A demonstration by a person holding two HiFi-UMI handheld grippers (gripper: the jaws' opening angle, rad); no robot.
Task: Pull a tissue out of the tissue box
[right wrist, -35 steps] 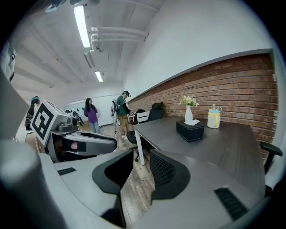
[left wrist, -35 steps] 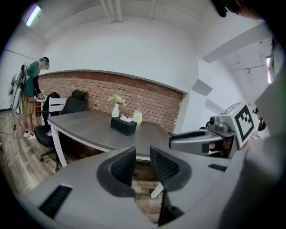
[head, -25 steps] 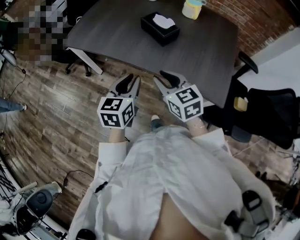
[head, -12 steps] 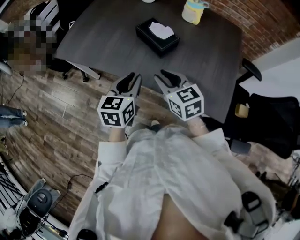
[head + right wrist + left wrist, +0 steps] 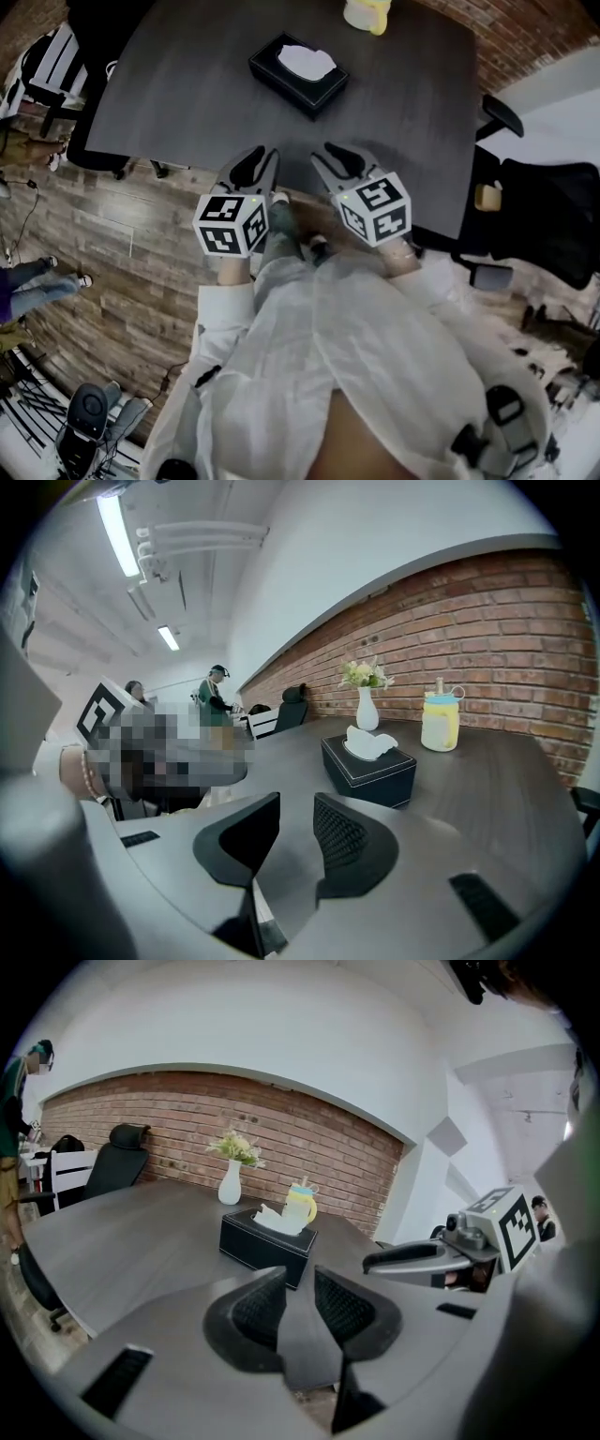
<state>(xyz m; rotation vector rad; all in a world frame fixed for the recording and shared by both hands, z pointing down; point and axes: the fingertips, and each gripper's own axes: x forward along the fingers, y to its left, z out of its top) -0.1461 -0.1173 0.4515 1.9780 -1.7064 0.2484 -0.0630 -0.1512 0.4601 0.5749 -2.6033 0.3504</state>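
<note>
Ahead, the tissue box point(image 5: 368, 769) sits beyond the right claw point(image 5: 296, 808).

It looked like an office meeting room. A large dark grey rounded table point(image 5: 187, 94) filled the middle, with a black padded swivel chair point(image 5: 548, 220) at its side and a black high-backed office chair point(image 5: 122, 1157) at its far end. A red brick wall point(image 5: 487, 630) ran behind it, below a white ceiling with long strip lights point(image 5: 117, 532). The floor was brown wood planks point(image 5: 112, 244). A white vase of pale flowers point(image 5: 367, 708) stood on the table. People stood in the background point(image 5: 217, 700). Dark gear with cables point(image 5: 89, 412), possibly recording equipment, lay on the floor.
</note>
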